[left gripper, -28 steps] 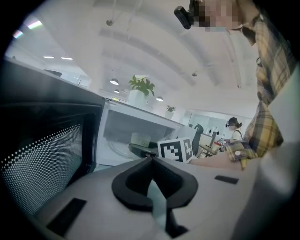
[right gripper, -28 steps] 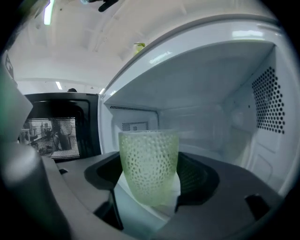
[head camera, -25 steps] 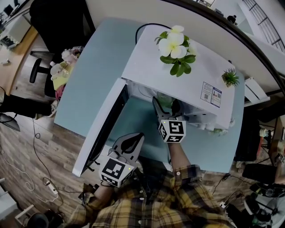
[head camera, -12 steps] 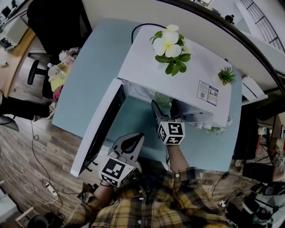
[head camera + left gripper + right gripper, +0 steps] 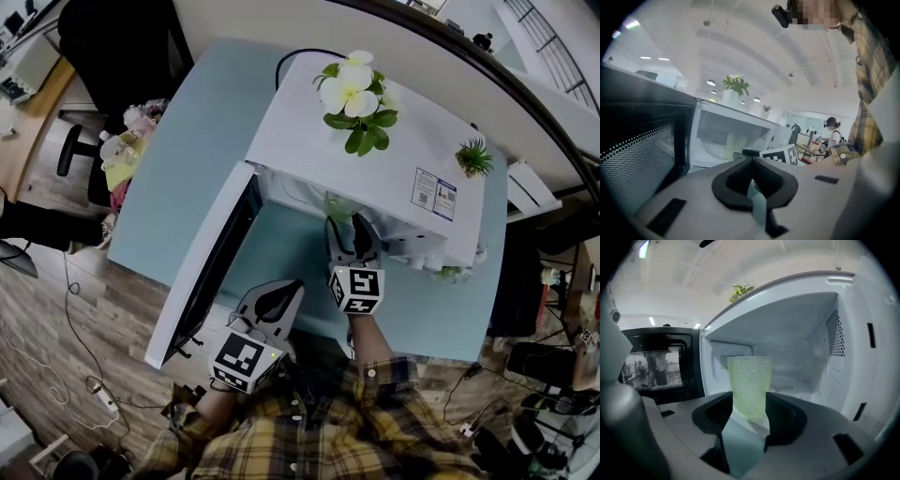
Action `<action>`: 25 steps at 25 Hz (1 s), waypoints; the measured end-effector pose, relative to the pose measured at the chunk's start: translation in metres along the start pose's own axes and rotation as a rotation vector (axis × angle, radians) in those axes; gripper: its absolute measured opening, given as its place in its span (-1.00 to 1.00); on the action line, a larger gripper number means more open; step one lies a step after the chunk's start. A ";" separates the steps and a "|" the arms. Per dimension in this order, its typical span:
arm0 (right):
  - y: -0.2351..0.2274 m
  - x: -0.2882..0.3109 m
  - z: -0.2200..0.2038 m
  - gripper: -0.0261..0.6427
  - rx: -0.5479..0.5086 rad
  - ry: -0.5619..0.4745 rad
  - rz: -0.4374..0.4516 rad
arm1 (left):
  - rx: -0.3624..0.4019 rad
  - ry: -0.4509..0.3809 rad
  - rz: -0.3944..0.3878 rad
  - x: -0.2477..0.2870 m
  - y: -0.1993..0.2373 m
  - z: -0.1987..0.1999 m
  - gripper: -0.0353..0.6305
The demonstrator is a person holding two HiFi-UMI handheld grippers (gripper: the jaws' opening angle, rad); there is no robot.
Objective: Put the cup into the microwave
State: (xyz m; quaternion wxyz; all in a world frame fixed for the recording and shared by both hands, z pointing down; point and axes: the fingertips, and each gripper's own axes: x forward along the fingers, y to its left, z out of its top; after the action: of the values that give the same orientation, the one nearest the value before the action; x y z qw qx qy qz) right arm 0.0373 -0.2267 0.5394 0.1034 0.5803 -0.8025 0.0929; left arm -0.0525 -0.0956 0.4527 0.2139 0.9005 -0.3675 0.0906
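A pale green dimpled cup (image 5: 749,380) stands upright just inside the open white microwave (image 5: 375,155), on its floor near the front. In the head view the cup (image 5: 339,206) shows under the top's front edge. My right gripper (image 5: 349,225) sits right before it at the opening. Its jaws are closing. In the right gripper view (image 5: 749,403) the cup's foot shows in the gap between the pads, and I see no pad pressing on it. My left gripper (image 5: 292,284) hangs lower near the door's free edge, its fingertips together and empty (image 5: 752,158).
The microwave door (image 5: 211,267) is swung wide open to the left, close beside my left gripper. A white-flowered plant (image 5: 352,89) and a small green plant (image 5: 473,157) stand on the microwave's top. The teal table (image 5: 197,159) carries it. A person (image 5: 833,131) stands far off.
My right gripper has drawn back from the opening towards the person, while the cup has stayed where it was in the microwave. The left gripper has not moved.
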 end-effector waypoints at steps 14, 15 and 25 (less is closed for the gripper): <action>-0.006 0.001 0.001 -0.91 -0.035 0.012 -0.030 | 0.003 -0.006 0.018 -0.006 0.000 -0.001 -0.92; -0.005 0.001 0.001 -0.91 -0.034 0.010 -0.028 | 0.004 -0.007 0.019 -0.006 0.001 -0.001 -0.92; -0.006 -0.011 0.012 -0.91 -0.027 -0.010 -0.002 | 0.030 -0.034 0.040 -0.007 0.007 0.013 -0.92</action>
State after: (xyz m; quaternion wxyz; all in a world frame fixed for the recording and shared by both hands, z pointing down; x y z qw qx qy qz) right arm 0.0459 -0.2215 0.5246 0.1070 0.5800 -0.8037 0.0791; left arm -0.0628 -0.1017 0.4411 0.1923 0.8975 -0.3876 0.0851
